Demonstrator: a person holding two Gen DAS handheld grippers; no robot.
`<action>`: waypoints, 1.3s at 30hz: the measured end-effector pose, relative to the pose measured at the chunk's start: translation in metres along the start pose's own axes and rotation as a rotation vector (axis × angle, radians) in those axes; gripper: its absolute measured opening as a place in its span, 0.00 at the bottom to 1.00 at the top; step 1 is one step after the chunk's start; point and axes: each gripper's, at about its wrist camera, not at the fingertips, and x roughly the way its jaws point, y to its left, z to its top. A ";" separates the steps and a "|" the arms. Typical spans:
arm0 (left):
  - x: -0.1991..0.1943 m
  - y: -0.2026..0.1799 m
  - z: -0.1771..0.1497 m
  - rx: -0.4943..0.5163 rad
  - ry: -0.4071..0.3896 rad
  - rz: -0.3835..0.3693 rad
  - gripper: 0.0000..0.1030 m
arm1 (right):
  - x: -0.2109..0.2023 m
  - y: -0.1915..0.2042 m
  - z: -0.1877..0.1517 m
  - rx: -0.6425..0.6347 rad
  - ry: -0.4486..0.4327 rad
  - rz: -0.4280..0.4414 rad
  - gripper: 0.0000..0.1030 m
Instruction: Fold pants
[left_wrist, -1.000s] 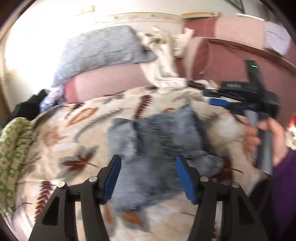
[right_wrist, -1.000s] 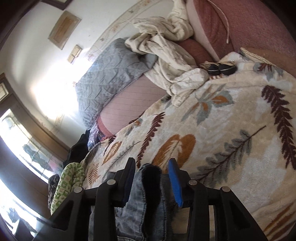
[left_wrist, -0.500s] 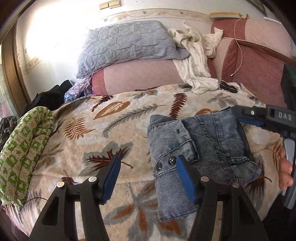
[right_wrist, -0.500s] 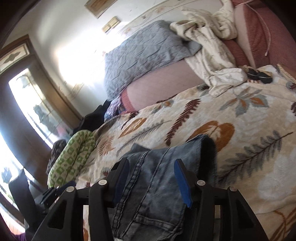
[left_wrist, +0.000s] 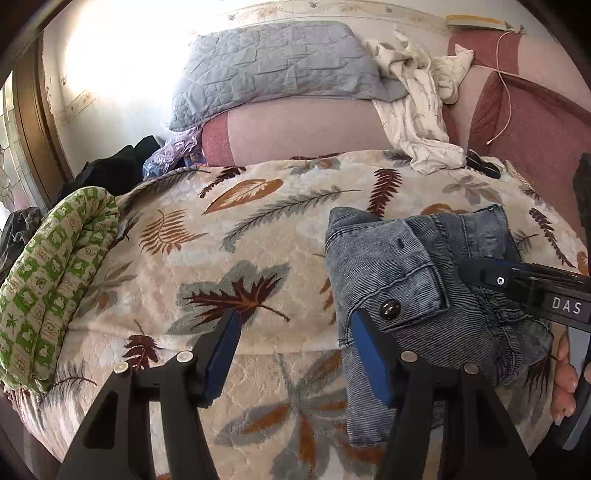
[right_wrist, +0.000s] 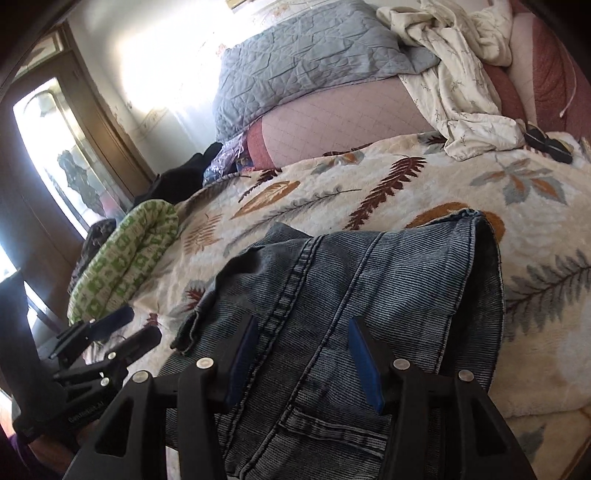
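Your left gripper (left_wrist: 291, 354) gapes wide, holding nothing; the folded pants (left_wrist: 424, 291) lie just right of it. Your right gripper (right_wrist: 303, 360) hovers spread over them, empty.

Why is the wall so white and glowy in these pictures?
Left wrist view: daylight blows out the wall above the grey pillow, and the fisheye bends the bed. Right wrist view: the window glares the same way, while the jeans stay sharp.
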 end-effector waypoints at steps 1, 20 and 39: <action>0.002 0.001 0.000 -0.004 0.005 0.003 0.61 | 0.000 0.000 0.000 -0.001 0.002 0.000 0.53; 0.032 -0.003 -0.008 -0.006 0.081 0.018 0.61 | 0.020 -0.014 -0.003 0.067 0.108 -0.008 0.58; 0.063 -0.013 -0.025 0.069 0.119 0.020 0.72 | 0.033 -0.019 -0.004 0.097 0.157 0.009 0.62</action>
